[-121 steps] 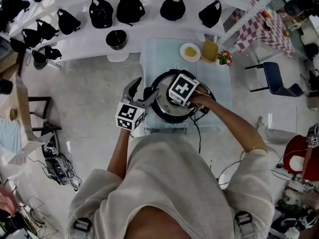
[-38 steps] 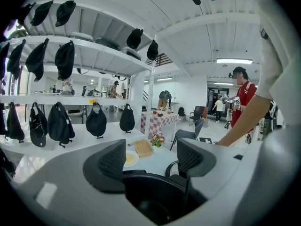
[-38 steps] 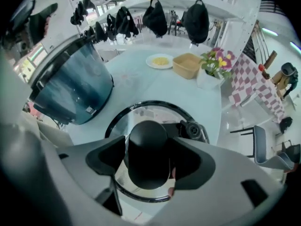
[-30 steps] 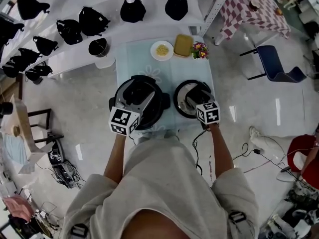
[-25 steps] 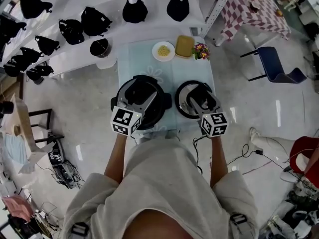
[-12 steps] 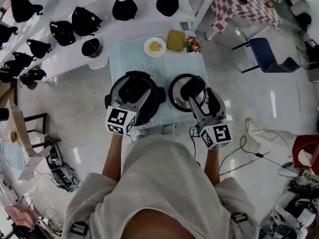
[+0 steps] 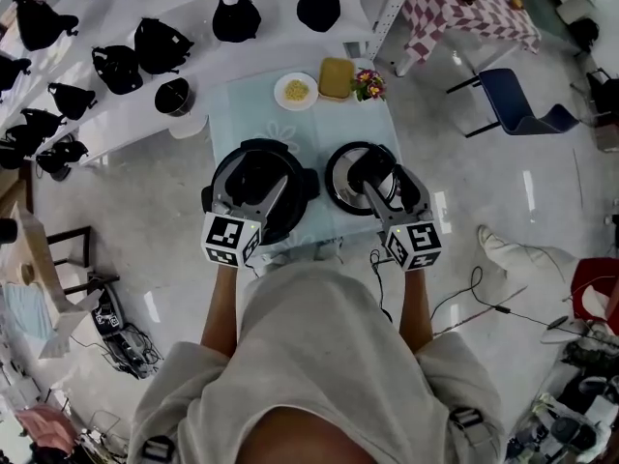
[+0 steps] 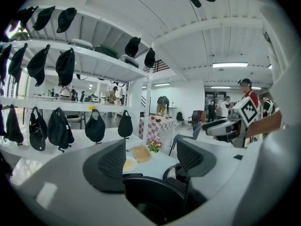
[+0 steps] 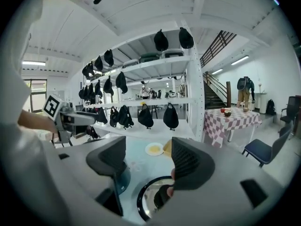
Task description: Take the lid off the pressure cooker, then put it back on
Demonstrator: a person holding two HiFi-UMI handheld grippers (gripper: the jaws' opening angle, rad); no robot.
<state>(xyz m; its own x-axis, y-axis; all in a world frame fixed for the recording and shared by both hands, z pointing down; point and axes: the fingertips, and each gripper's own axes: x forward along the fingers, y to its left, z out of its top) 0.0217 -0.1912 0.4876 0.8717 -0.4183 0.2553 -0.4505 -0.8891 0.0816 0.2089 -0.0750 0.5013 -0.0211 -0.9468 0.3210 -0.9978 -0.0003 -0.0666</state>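
round shiny lid (image 7: 342,186) beside black cooker (image 7: 244,170)

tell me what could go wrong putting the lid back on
The right gripper hangs with jaws open over the lid; an off-centre grab could let it tilt or slip.
The lid lies near the right edge of the table, so a nudge might push it off.
The left gripper hangs over the open pressure cooker, likely in the lid's way.
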